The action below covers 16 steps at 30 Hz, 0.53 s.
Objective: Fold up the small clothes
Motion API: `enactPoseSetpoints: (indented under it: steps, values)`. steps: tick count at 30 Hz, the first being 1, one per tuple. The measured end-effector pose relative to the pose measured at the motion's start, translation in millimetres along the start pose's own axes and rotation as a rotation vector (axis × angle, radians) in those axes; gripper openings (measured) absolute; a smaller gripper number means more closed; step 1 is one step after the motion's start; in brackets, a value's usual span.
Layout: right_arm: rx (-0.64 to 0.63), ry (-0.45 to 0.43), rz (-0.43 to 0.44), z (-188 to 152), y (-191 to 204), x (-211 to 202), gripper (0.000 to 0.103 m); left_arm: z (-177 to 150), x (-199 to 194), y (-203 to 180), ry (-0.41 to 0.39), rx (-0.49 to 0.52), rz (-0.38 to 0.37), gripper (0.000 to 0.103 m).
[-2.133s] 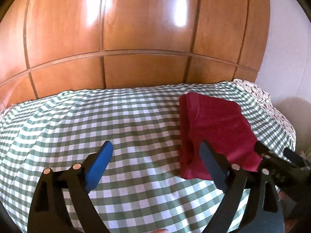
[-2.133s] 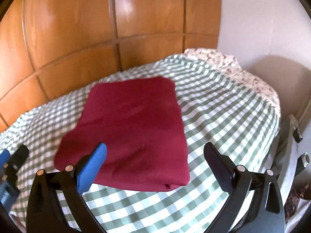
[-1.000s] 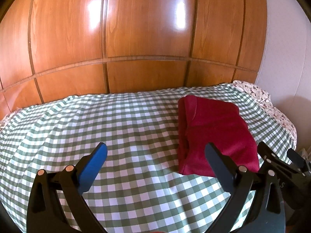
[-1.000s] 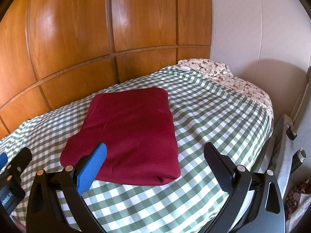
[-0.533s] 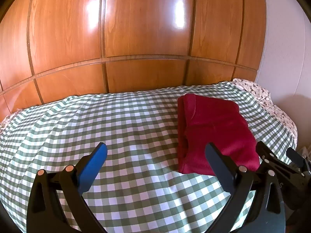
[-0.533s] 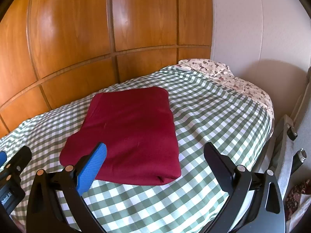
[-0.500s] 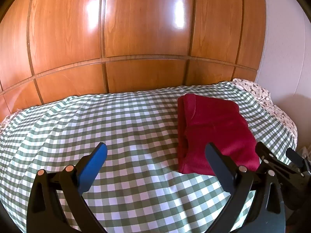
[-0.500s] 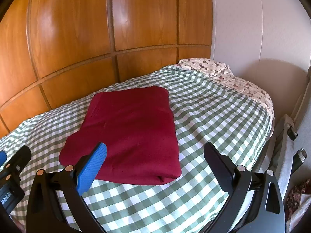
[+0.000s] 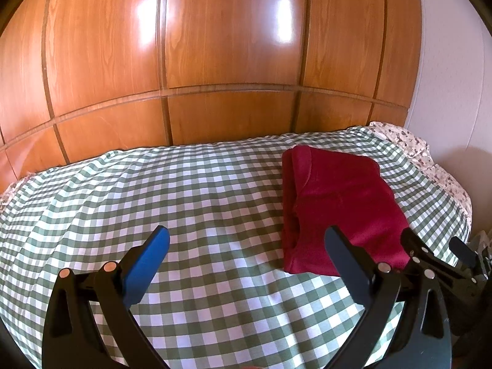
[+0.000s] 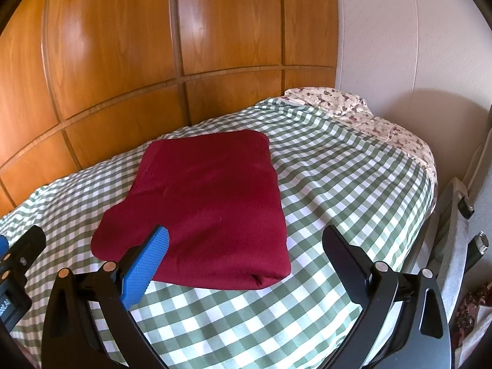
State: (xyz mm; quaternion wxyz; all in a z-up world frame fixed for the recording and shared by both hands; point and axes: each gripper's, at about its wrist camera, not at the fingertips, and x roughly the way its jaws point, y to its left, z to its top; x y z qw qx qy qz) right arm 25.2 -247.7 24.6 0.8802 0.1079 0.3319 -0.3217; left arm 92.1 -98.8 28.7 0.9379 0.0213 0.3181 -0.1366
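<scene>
A dark red garment (image 9: 341,206) lies folded flat on the green-checked bedspread (image 9: 190,203), toward the bed's right side. It also shows in the right wrist view (image 10: 209,206) as a neat rectangle with one flap at its near left. My left gripper (image 9: 246,243) is open and empty, held above bare bedspread to the left of the garment. My right gripper (image 10: 243,243) is open and empty, held just short of the garment's near edge. The right gripper's body (image 9: 442,267) shows at the lower right of the left wrist view.
Wooden wardrobe panels (image 9: 227,61) stand behind the bed. A floral pillow (image 10: 356,110) lies at the bed's far right end by a white wall (image 10: 399,37). The bed's right edge (image 10: 430,184) drops off beside a metal frame (image 10: 461,215).
Both grippers have pulled back and lifted slightly from the bed; the garment looks a little farther off and lies unchanged. Both jaws stay open.
</scene>
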Motion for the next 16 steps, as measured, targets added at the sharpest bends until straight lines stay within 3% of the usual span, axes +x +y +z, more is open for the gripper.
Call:
enactPoseSetpoints:
  steps: [6,11,16]
  values:
    - [-0.002,0.006,0.000,-1.1,-0.4,4.2,0.099,-1.4,5.9,1.0,0.001,0.000,0.021,0.100]
    - [0.008,0.014,0.006,0.3,-7.1,9.4,0.099,-4.3,19.2,8.5,0.066,-0.052,0.024,0.100]
    - [0.088,-0.008,-0.014,26.1,-42.2,24.8,0.099,-7.2,28.8,11.9,0.088,-0.050,0.043,0.100]
